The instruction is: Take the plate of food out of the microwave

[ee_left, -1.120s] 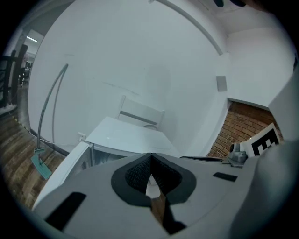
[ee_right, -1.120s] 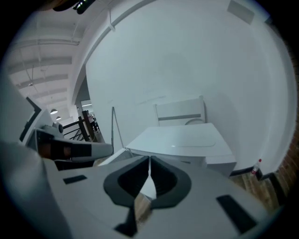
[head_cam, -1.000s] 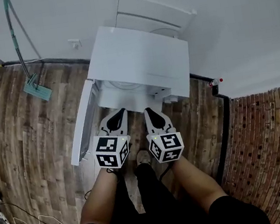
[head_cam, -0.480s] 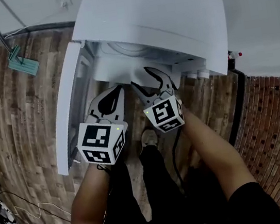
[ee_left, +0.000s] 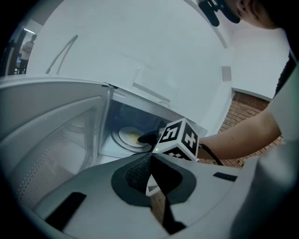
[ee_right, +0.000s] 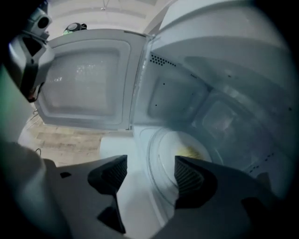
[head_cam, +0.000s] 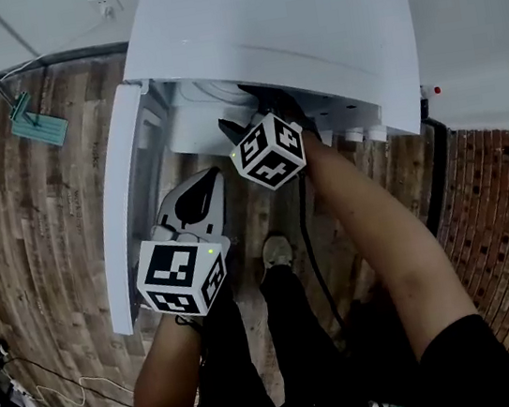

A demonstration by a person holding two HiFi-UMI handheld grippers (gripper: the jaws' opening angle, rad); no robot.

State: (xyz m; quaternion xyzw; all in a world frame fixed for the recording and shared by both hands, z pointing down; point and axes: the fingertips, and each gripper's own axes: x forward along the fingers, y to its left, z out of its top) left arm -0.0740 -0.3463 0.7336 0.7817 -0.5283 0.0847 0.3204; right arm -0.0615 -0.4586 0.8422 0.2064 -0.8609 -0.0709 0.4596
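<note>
One plate lies ahead of the right hand-held gripper, jaws opening, empty.

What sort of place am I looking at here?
Probably a home kitchen corner or a staged test room: a white microwave with its door open, a wood-plank floor, and a flat mop standing on it.

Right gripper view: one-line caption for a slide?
Right tongs opening, nothing between them, facing the plate of food in the open microwave.
</note>
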